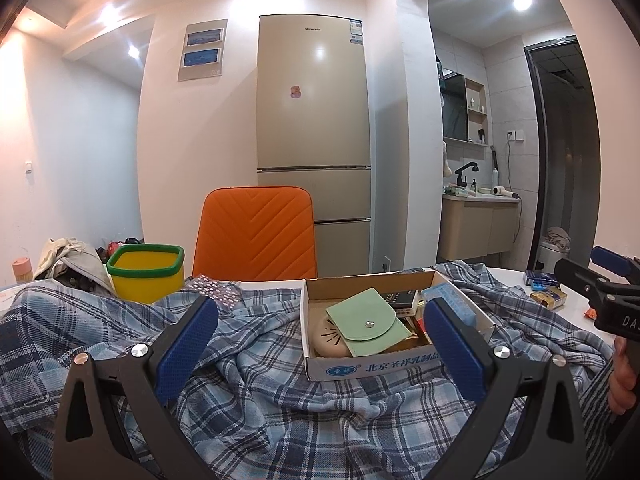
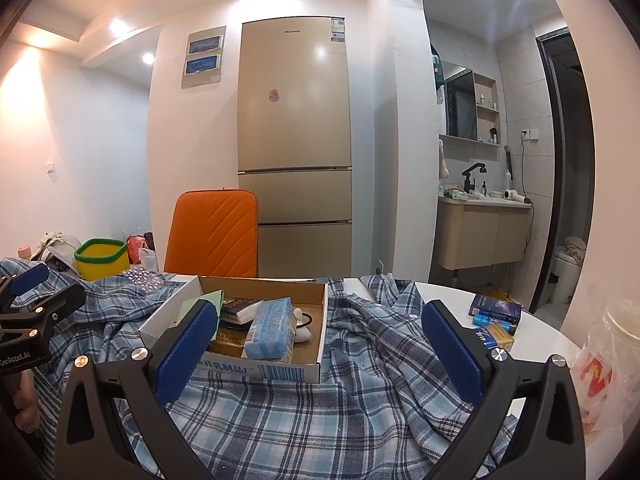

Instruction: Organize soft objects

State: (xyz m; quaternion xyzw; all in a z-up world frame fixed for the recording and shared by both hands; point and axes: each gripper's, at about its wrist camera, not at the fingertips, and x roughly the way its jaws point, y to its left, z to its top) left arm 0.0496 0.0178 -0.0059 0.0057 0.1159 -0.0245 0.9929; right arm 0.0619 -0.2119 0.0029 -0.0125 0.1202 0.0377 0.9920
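Note:
A crumpled blue plaid shirt lies spread over the white table and also fills the right wrist view. A shallow cardboard box rests on it, holding a green snap pouch and a blue tissue pack; the box shows in the right wrist view too. My left gripper is open and empty, above the shirt just before the box. My right gripper is open and empty over the shirt, right of the box. Each gripper shows at the edge of the other's view.
A yellow bin with a green rim stands at the back left beside a beige bag. An orange chair is behind the table. Small boxes and a plastic bag lie on the right of the table.

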